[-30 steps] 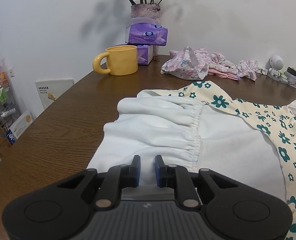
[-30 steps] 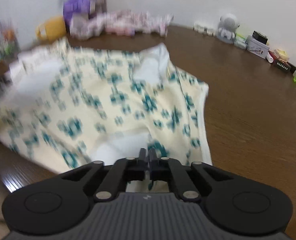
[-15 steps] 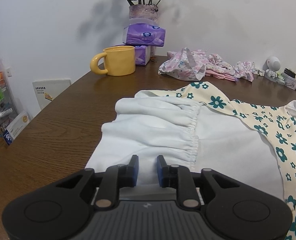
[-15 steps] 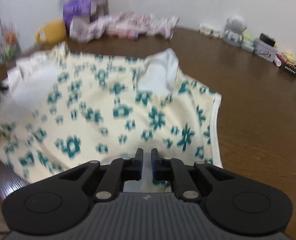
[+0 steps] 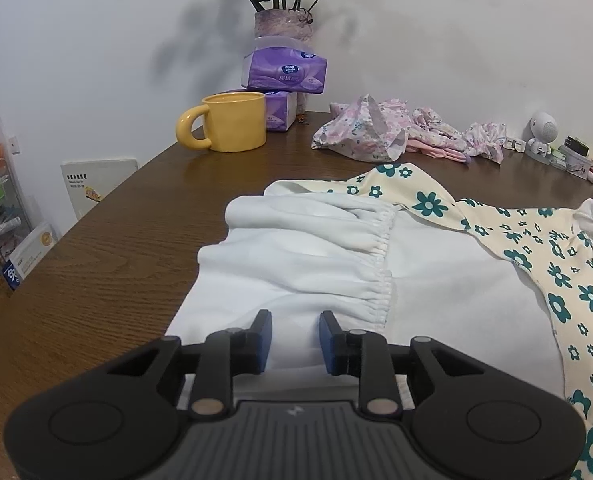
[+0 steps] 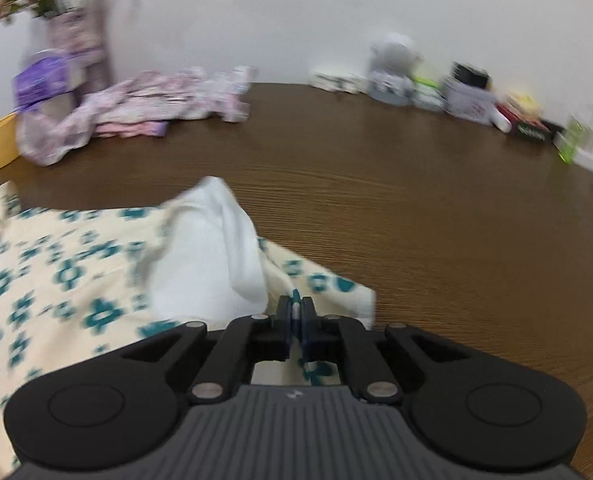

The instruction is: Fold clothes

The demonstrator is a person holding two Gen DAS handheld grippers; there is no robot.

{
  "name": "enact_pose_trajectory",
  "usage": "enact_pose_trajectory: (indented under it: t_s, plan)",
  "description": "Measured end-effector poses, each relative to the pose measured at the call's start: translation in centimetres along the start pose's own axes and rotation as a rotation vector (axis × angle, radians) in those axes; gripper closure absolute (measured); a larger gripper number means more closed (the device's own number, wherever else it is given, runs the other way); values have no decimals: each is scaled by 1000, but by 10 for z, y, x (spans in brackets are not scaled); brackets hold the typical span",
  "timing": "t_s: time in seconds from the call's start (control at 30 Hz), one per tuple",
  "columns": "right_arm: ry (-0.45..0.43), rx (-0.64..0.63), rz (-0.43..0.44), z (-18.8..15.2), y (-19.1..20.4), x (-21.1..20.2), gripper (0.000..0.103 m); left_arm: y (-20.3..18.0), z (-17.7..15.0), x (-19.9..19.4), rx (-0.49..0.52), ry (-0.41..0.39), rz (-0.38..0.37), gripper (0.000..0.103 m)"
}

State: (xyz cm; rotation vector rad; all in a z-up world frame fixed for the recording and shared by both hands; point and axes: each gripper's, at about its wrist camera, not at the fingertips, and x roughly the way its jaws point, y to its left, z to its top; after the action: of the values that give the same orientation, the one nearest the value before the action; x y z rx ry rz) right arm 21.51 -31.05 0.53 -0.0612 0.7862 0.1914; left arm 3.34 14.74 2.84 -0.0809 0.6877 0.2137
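The right gripper [image 6: 296,312] has just been closing, and its jaws now pinch a thin edge of the floral garment [image 6: 76,280]; a sliver of cloth shows between the pads, so it is gripping the fabric near the garment's right side. The right-wrist view is blurred. The left gripper [image 5: 295,338] has just been opening, and its jaws stand partly apart over the white lining [image 5: 296,264] of the same garment. White cloth lies in the gap, but the pads do not seem to press on it, so it reads as released.

The garment lies spread on the desk [image 5: 116,272], its white inside turned up on the left and the flower print to the right. A crumpled pink garment [image 5: 368,134] waits farther back, near a yellow mug [image 5: 232,128].

The step in hand looks like one fold: the left side appears laid over and let go, while the right has taken hold of its edge. Next, that edge probably needs lifting and carrying across toward the white panel, keeping the hem straight.
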Motion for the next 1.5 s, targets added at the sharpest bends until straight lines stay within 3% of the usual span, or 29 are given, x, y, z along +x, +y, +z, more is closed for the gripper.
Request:
enact_pose_trajectory:
  t_s: [0.13,0.2,0.23,0.47,0.57,0.8,0.9,1.07,1.27,1.5]
  plan:
    - [-30,80,34,-3,-14,-7,91,0,0,0,5,0,0,78]
    - [-60,123,73,-4,-19,-25,75,0,0,0,4,-1,-1,78]
    - [-76,130,85,-5,-20,-35,74,0,0,0,3,-1,-1,78]
    - [-106,-16,86,-44,3,-97,74,-1,-1,0,6,-3,3,78]
    - [-94,-70,85,-61,14,-105,85,-1,-1,0,7,-3,4,78]
    - [-40,-43,1,-77,1,-77,90,-1,0,0,8,-4,2,78]
    - [-43,-15,29,-76,-5,-78,90,-2,0,0,8,-1,6,78]
    - [-134,-72,59,-46,4,-83,90,-2,0,0,5,0,9,78]
    - [-75,-92,66,-10,6,-28,90,-2,0,-1,1,2,9,78]
    - [-46,-22,98,-11,-13,-2,91,-2,-1,-1,2,-3,10,78]
